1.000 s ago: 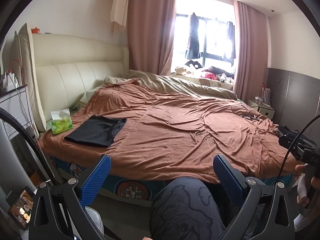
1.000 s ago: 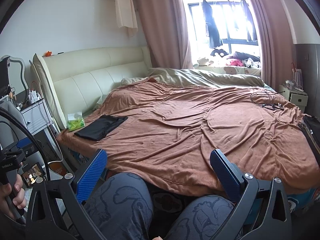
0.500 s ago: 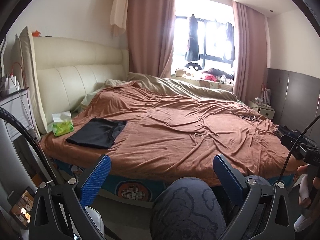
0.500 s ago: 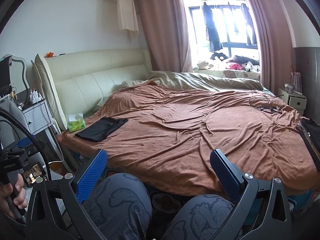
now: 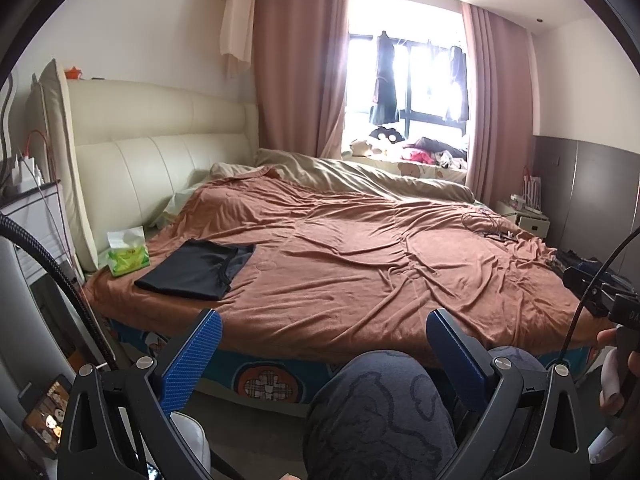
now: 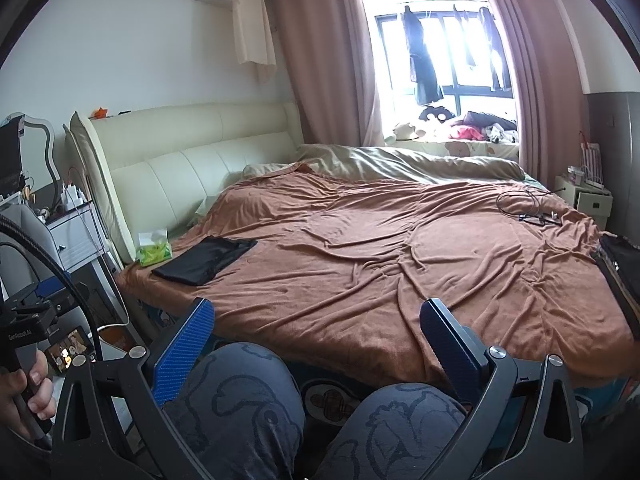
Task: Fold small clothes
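Note:
A folded black garment [image 5: 198, 269] lies flat near the left front corner of the brown bedspread [image 5: 360, 264]; it also shows in the right wrist view [image 6: 206, 261]. My left gripper [image 5: 324, 332] is open and empty, held off the bed above the person's knee. My right gripper [image 6: 318, 320] is open and empty, also short of the bed edge, above both knees. Neither gripper touches any cloth.
A green tissue pack [image 5: 127, 257] sits beside the garment by the cream headboard [image 5: 160, 160]. Cables [image 6: 528, 208] lie on the bed's far right. A dark bag [image 6: 624, 264] rests at the right edge. A bedside cabinet [image 6: 76, 236] stands at the left.
Both cameras have tilted up and pulled back slightly, so the bed sits a little lower in view. The garment has not moved and both grippers stay open.

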A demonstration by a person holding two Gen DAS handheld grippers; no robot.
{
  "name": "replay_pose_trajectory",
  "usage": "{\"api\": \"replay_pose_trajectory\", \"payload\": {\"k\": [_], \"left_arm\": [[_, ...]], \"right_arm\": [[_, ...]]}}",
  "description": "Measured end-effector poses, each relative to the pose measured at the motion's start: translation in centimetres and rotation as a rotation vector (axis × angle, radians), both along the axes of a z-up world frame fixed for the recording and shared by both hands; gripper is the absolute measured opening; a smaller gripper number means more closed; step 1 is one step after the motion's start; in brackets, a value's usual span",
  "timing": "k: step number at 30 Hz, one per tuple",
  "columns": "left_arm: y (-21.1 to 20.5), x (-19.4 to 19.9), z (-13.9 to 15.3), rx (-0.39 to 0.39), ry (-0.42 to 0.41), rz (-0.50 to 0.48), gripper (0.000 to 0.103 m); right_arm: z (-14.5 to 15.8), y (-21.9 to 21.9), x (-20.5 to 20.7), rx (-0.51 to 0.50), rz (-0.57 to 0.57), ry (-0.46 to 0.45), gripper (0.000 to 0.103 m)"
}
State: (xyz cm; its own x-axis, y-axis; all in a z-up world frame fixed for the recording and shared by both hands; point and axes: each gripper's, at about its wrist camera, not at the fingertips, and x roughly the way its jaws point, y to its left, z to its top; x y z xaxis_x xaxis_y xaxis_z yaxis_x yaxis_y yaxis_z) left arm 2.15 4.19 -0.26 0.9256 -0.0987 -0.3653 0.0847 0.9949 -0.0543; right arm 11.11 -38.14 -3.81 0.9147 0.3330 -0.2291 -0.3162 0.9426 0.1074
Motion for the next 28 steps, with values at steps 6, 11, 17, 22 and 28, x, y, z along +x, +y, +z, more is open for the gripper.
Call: {"api": "replay_pose_trajectory", "payload": {"k": [6,11,17,22,28], "left_arm": [[-0.18,0.07,-0.16,0.012,0.000,0.001,0.103],[-0.41,-0.05,-0.23,0.014,-0.003,-0.005,0.103],[-0.49,-0.38,-0.12,0.010,-0.014,-0.001,0.103],[-0.66,-0.56,0.05,0.012,-0.023,-0.006,0.103],[-0.82,-0.82,0.07,0.017,-0.030,-0.002,0.103]], "right_arm": [[0.09,0.21,-0.10,0.006,-0.004,-0.004,0.103],[-0.06,0.03,-0.04,0.012,-0.007,0.000,0.103],[-0.20,0.03,-0.05,0.018,-0.014,0.008,0.103],[-0.21,0.00,-0.25,0.018,-0.017,0.006,0.103],[-0.28,0.01,-0.28,0.014,-0.026,0.007,0.103]]}}
